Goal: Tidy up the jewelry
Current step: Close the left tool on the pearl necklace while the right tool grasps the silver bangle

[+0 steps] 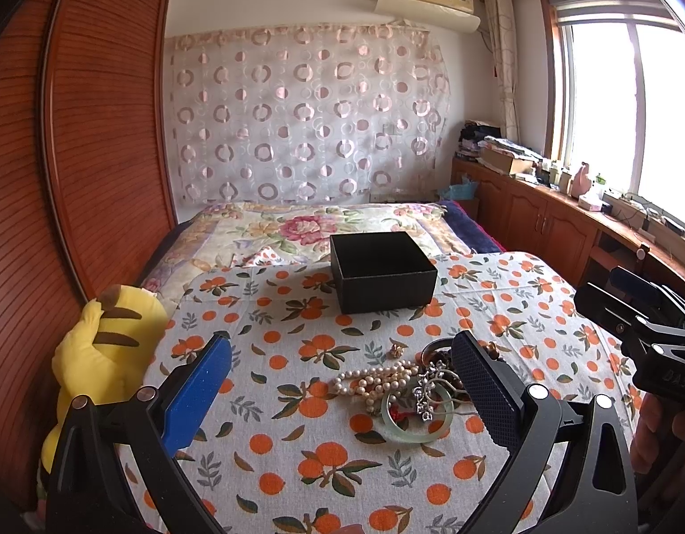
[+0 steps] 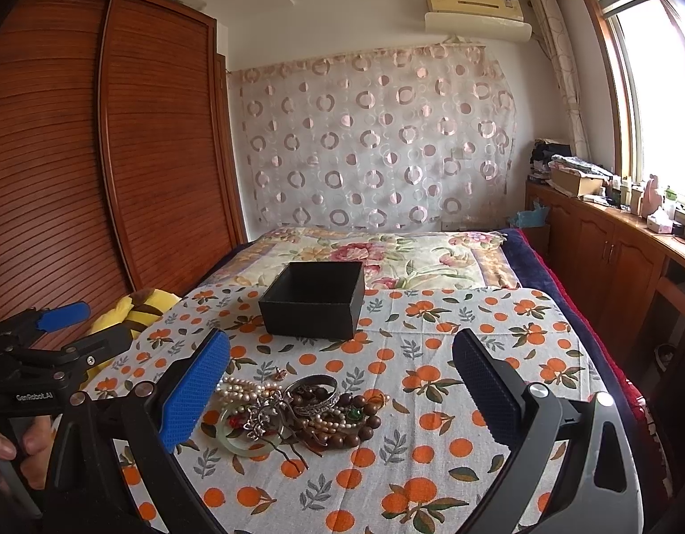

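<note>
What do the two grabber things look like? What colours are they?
Both are black frames with silver bolts. The left gripper has a bright blue bumpy pad and a dark one. The right gripper looks the same. White letters mark the black handles, and bare fingers wrap one.

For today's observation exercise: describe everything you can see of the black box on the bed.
The black box is square, lidless and open-topped, with matte, cardboard-like walls. Its visible interior looks dark and empty. It sits upright and flat on the orange-print cloth, beyond the jewelry pile and apart from it. Neither gripper touches it.
</note>
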### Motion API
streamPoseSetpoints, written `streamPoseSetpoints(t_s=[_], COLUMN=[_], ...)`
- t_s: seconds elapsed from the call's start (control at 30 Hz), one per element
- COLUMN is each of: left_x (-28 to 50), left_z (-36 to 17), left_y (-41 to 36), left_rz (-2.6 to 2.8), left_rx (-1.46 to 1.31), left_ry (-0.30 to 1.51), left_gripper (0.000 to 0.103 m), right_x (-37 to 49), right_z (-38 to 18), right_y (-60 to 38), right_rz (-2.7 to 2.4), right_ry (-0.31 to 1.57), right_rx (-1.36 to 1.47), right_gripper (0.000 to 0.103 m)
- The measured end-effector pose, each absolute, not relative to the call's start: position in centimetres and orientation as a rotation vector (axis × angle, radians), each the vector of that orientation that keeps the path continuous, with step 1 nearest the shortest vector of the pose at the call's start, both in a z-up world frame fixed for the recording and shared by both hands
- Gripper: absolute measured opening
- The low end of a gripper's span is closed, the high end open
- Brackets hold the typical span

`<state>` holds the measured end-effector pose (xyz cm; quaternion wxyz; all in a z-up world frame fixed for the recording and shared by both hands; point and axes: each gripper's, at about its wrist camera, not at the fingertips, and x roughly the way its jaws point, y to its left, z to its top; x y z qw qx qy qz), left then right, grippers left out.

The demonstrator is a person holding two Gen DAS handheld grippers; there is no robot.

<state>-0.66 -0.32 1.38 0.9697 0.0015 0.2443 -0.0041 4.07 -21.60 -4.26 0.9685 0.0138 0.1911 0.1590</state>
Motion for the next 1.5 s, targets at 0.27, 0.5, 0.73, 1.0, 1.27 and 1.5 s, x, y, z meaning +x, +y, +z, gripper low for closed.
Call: streamPoseSetpoints(t_s=[0.27, 0.5, 0.73, 1.0, 1.27, 1.5], left_x=[0.4, 1.6, 3.1, 5.1, 8.2, 10.4], left_z=[-1.3, -3.8, -5.8, -7.1, -7.9, -8.9], left_y=[0.1, 1.5, 2.2, 2.3, 2.1, 1.9], left_rz=[-0.022, -0.025, -0.073, -0.142, -0.184, -0.211], left_rx=[-0.009, -0.026, -0.016, -0.037, -0.019, -0.003], left_ry=[0.566, 0.627, 0.688, 0.754, 0.83, 0.883], left_gripper=[0.096, 0.096, 0.096, 0.079, 0.057, 0.033], right_x=[5.0, 6.1, 6.7, 7.2, 8.0, 9.5], right_z=[-5.6, -7.7, -9.8, -11.4, -11.9, -11.7], right_y=[-21.2, -20.2, -20.1, -19.8, -20.0, -20.3], right_rz=[0.348, 0.385, 0.406, 0.424, 0.442, 0.449], right_ry=[0.437, 0.495, 0.538, 0.587, 0.626, 0.646], right_rx=[0.035, 0.013, -0.01, -0.048, -0.052, -0.067], right_gripper=[0.101, 0.1, 0.099, 0.097, 0.087, 0.076])
